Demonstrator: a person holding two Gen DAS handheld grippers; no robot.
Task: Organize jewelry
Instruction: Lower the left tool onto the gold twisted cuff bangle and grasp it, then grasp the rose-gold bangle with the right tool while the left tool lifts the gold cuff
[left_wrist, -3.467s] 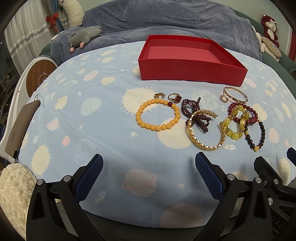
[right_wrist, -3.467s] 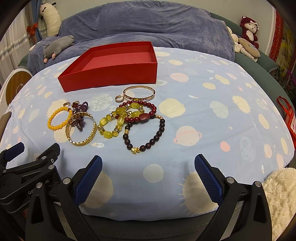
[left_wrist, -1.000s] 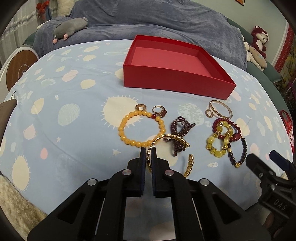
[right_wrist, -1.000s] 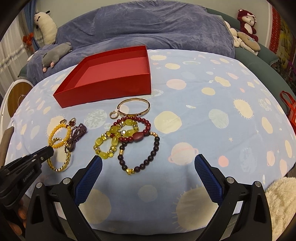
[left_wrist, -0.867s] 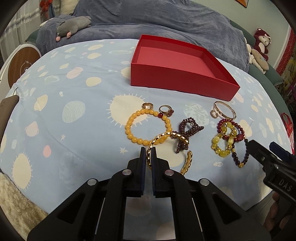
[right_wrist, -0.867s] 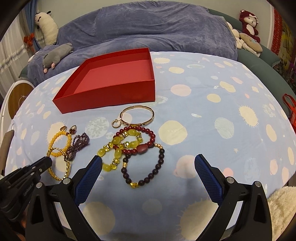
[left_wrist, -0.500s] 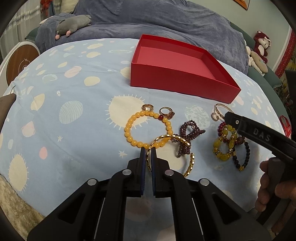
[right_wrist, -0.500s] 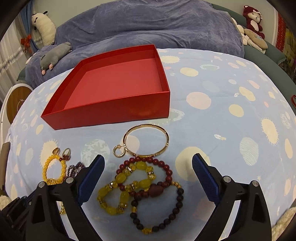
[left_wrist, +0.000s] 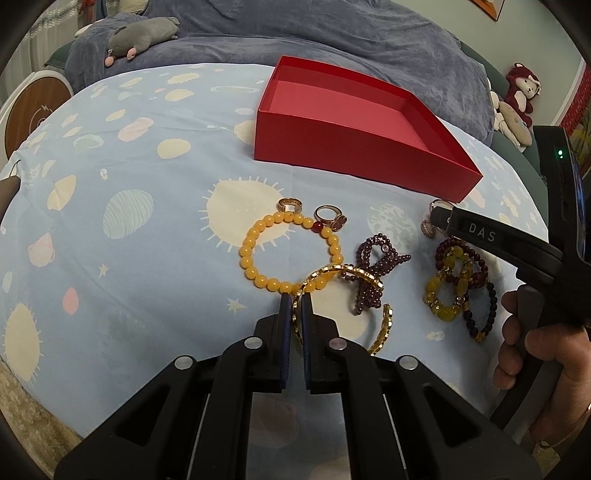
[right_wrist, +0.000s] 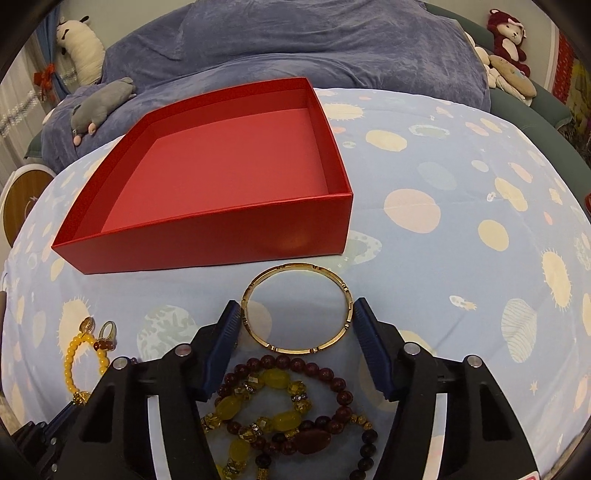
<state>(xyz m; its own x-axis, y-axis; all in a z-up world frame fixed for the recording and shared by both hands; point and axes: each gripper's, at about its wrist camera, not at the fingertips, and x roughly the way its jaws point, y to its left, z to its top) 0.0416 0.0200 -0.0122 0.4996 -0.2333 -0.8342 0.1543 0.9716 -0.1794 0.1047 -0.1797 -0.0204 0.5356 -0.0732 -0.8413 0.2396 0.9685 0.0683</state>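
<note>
My left gripper (left_wrist: 294, 308) is shut on the near rim of a gold chain bangle (left_wrist: 384, 325), which lies over a yellow bead bracelet (left_wrist: 255, 273) and a purple bead strand (left_wrist: 373, 275). The right gripper (right_wrist: 295, 302) is closing, its blue pads (right_wrist: 232, 325) on either side of a thin gold bangle (right_wrist: 295, 264) that lies flat on the cloth; no grip shows. Right behind that bangle stands the red box (right_wrist: 207, 240), with nothing in it. One finger (left_wrist: 476, 234) of the right gripper shows in the left wrist view.
Dark red and yellow-stone bracelets (right_wrist: 288, 417) lie tangled under the right gripper. Two rings (left_wrist: 290, 204) (left_wrist: 328, 218) sit by the yellow bracelet. A person's hand (left_wrist: 535, 354) holds the right gripper. Blue planet-print cloth (left_wrist: 129, 166) covers the table; a grey-blue sofa with plush toys (right_wrist: 99, 103) is behind.
The right gripper came forward and down over the thin gold bangle, its jaws narrowing around it. The left gripper stayed shut on the gold chain bangle.
</note>
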